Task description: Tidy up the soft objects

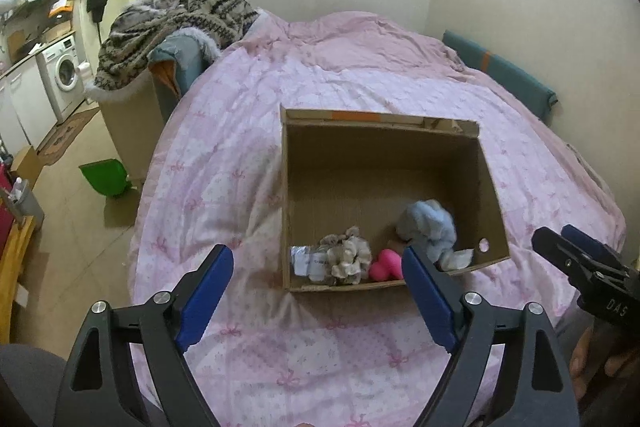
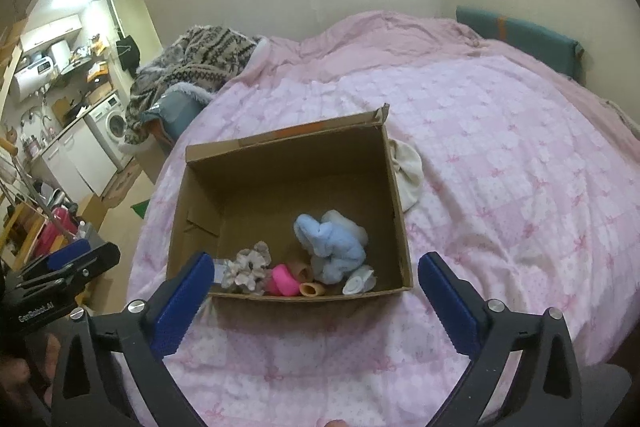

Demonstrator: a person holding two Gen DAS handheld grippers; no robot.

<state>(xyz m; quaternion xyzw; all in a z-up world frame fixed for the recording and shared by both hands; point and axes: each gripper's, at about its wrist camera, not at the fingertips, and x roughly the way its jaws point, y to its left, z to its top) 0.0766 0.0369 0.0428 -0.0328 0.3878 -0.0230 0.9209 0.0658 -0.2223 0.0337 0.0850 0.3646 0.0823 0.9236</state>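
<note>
The left gripper [image 1: 318, 269] is held level and forward, its blue-padded jaws spread wide with nothing between them. The right gripper [image 2: 316, 277] matches it — jaws wide apart, empty. Each shows at the edge of the other's view, side by side, and a bare hand [image 1: 586, 367] seems to grip the right one's handle.

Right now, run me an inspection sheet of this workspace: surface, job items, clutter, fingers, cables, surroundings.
Surface: pink quilt on a bed, wrinkled.
Job's things: open cardboard box holds a blue plush, grey scrunchie, pink item and white roll; cream cloth lies outside, against the box's right wall.
Clutter: patterned blanket heaped beside the bed.
Grippers: left gripper and right gripper, fingers spread, holding nothing.
Cables: nothing seen.
Surroundings: washing machine, green dustpan.
</note>
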